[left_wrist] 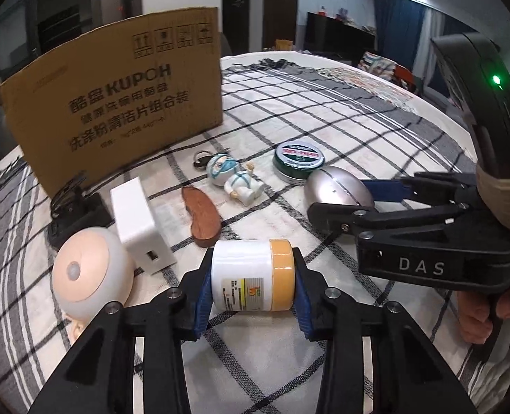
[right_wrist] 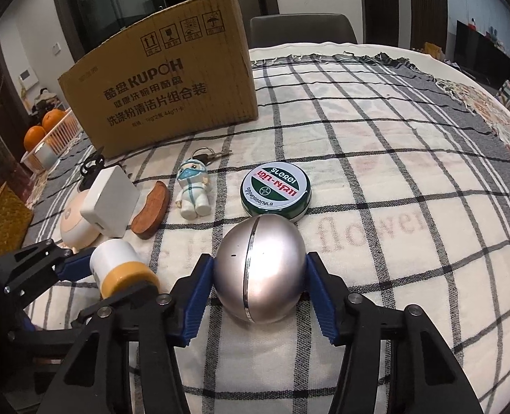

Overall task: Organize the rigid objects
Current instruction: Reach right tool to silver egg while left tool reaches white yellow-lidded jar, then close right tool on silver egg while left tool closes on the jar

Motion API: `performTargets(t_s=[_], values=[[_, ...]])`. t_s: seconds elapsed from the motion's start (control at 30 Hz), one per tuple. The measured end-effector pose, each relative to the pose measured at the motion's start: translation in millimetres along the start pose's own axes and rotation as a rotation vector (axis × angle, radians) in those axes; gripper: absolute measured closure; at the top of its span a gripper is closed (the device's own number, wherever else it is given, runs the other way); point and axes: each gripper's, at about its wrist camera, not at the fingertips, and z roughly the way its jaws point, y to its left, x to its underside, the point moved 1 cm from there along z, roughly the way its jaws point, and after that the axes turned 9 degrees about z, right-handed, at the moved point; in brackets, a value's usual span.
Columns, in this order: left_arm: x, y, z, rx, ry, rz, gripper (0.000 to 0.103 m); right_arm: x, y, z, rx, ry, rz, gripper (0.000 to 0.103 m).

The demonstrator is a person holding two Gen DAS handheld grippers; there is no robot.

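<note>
- I see a checked tablecloth (right_wrist: pixel 375 158) covering the table.
- I see oranges (right_wrist: pixel 44 126) in a basket (right_wrist: pixel 56 138), far left.
- I see a chair (right_wrist: pixel 301 29) behind the table.

Blue curtains (left_wrist: pixel 393 24), dark cabinets (right_wrist: pixel 427 0) behind

Left black two-finger gripper (left_wrist: pixel 251 277), blue-padded, clamped on white yellow-lidded jar (left_wrist: pixel 251 276); right black gripper (right_wrist: pixel 260 272) pinching silver egg-shaped metal shell (right_wrist: pixel 260 269), both low, side by side.
</note>
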Motion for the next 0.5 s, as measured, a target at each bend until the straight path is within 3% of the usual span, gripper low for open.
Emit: performTargets(t_s=[0.5], values=[[-2.6,12.4,-55.3,-0.15,-0.055,-0.16,0.064,-4.9,13.5,-33.2,-0.047,-0.054,0.006,0.048]])
